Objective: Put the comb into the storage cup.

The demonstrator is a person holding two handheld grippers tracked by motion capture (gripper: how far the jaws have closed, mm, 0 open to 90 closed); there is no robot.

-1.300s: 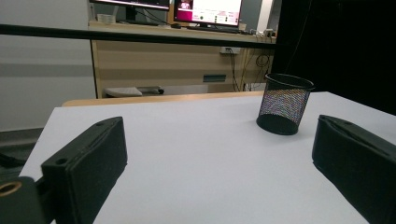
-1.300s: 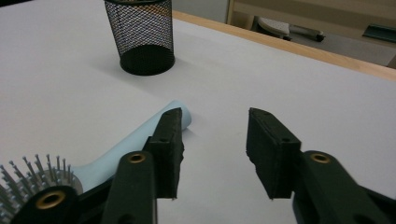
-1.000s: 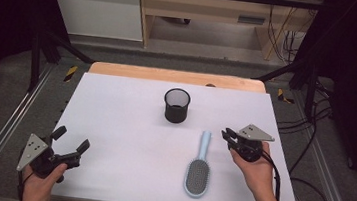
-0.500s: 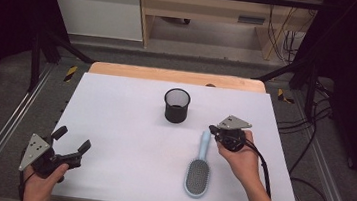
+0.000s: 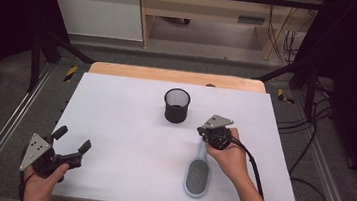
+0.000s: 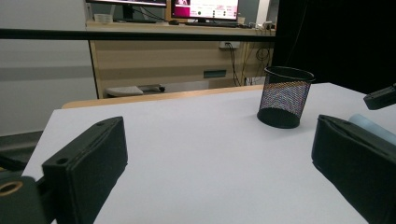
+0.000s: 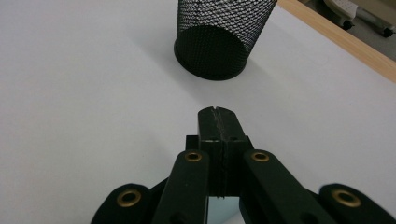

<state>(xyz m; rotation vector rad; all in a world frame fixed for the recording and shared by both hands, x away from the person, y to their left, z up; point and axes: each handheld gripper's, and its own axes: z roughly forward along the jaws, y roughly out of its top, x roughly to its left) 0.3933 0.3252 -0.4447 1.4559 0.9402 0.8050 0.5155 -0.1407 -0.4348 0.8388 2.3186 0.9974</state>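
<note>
A light blue hairbrush [image 5: 197, 177] lies on the white table top [image 5: 123, 125], bristles up and handle pointing away toward a black mesh cup [image 5: 176, 105]. My right gripper [image 5: 201, 131] hovers over the far end of the handle, shut, pointing at the cup [image 7: 219, 32]. In the right gripper view its pads meet with nothing between them [image 7: 218, 114]. My left gripper [image 5: 73, 139] rests at the near left corner, open and empty. The left gripper view has the cup [image 6: 285, 97] ahead between wide jaws and the brush handle [image 6: 371, 126] at the right.
A wooden strip [image 5: 176, 76] runs along the far edge of the table. Metal frame rails [image 5: 2, 132] flank both sides, and cables [image 5: 307, 144] lie on the floor to the right. Bare white surface stretches between the two grippers.
My right hand has moved left across the table, from right of the brush to over the handle's far end. Its jaws, slightly apart a second ago, are together. The left hand has not moved.
</note>
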